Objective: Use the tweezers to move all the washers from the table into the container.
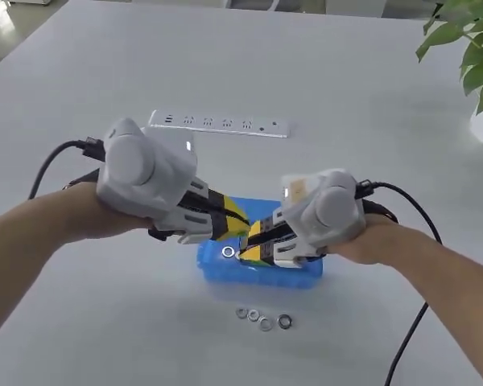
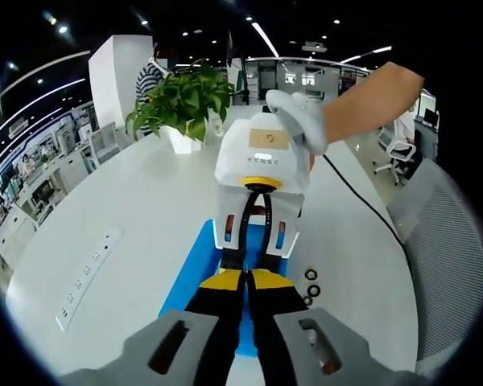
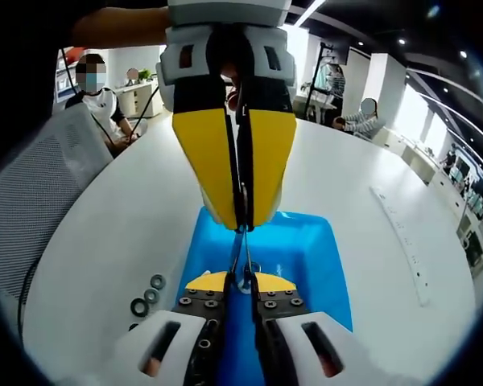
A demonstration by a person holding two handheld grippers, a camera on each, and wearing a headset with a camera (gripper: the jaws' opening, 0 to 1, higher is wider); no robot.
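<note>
1. One washer (image 1: pixel 228 252) is seen inside the blue container (image 1: pixel 213 269), right at the tips of the tweezers (image 3: pixel 239 251). Whether it is pinched or already lying on the container floor cannot be told.
2. Four more washers (image 1: pixel 266 323) are left in a short row on the worktop (image 1: pixel 129 322), just on the near side of the container and apart from it.
3. The tweezers are grasped by the left gripper (image 3: pixel 242 227). Its yellow fingers are clenched on the upper part, and the thin legs point down into the container.
4. The right gripper (image 3: pixel 240 283) is set opposite, with its fingers closed on the legs close to the tips, so the tweezers appear to be squeezed by it.
5. The step in hand is judged to be the drop-off of a washer into the container, with most of the task yet to be done.
6. For the next move, the right fingers would need to be eased so that the legs spring apart and the washer is let go.
7. The tweezers would then have to be carried over the near wall of the container and lowered onto the closest washer of the row. The legs should be set on either side of its rim before being squeezed again.
8. A power strip (image 1: pixel 217 125) lies at the far side of the worktop, well apart from the work.
</note>
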